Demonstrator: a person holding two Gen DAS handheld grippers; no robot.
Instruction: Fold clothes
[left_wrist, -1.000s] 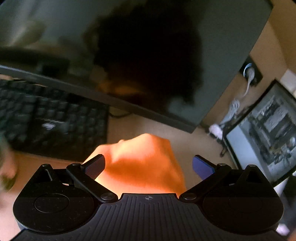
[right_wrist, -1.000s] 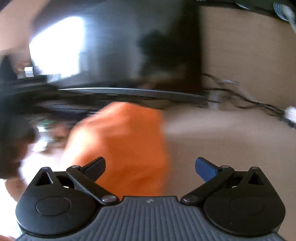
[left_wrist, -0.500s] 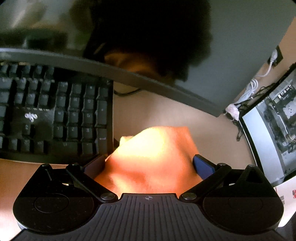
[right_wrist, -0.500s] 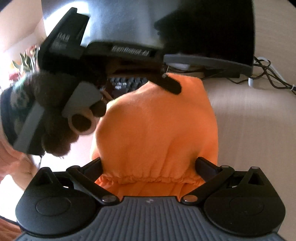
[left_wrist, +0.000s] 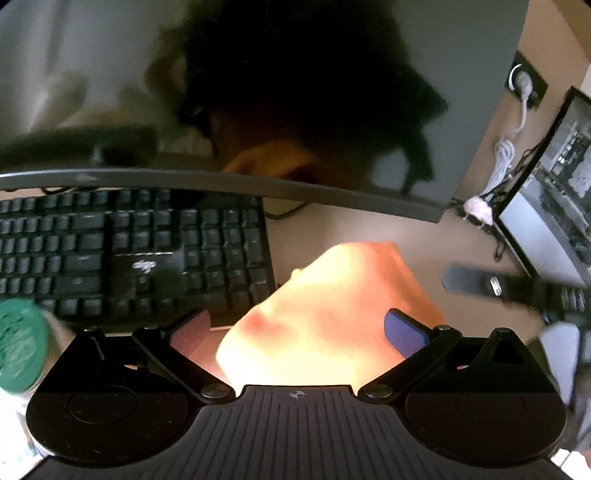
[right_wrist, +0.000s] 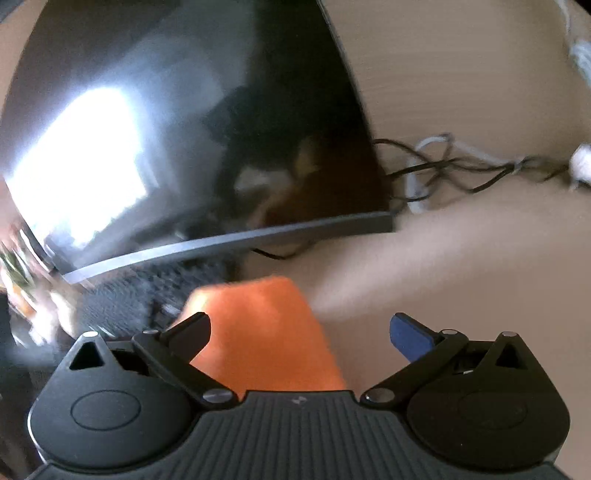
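The orange garment (left_wrist: 325, 314) lies bunched on the desk (right_wrist: 461, 266) beside the keyboard's (left_wrist: 129, 254) right edge — both the left gripper (left_wrist: 295, 328) and right gripper (right_wrist: 299, 332) gape wide, holding nothing. Best pinch one clean hem edge — not the bunched middle.

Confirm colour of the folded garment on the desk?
Plain orange folded cloth garment, no visible pattern. The right wrist view shows it best; the left is glare-washed.

Each gripper (left_wrist: 297, 328) (right_wrist: 301, 334) has a ribbed black body, round black discs, silver pivot screws, and one blue fingertip pad (left_wrist: 404, 332).
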